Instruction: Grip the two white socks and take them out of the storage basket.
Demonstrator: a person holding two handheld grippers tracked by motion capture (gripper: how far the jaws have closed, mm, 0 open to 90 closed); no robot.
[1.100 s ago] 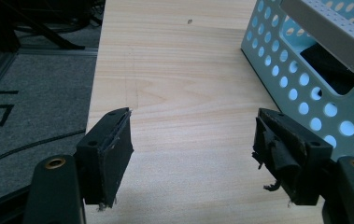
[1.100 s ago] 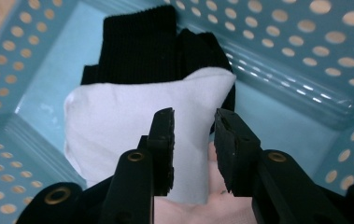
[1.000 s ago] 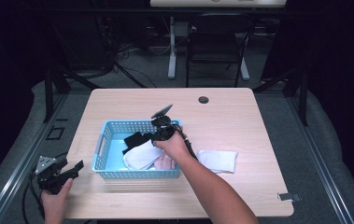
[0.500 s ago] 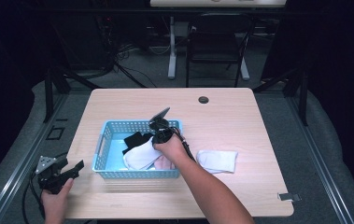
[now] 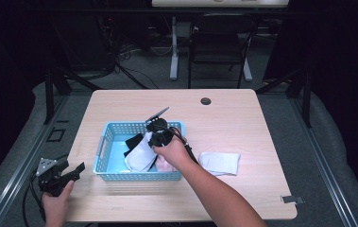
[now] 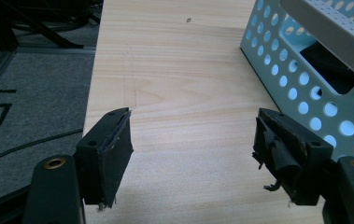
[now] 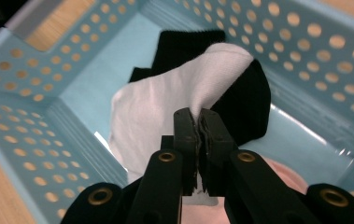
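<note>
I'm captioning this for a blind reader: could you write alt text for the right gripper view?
The hand-held gripper, its black jaws pressed together, pinches a white sock over a light blue basket with round holes. A black sock lies under the white one.

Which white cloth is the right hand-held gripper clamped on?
The white cloth in the blue basket, lying over a black cloth: white cloth. The right hand-held gripper pinches it. The other white cloth lies flat on the table, right of the basket.
</note>
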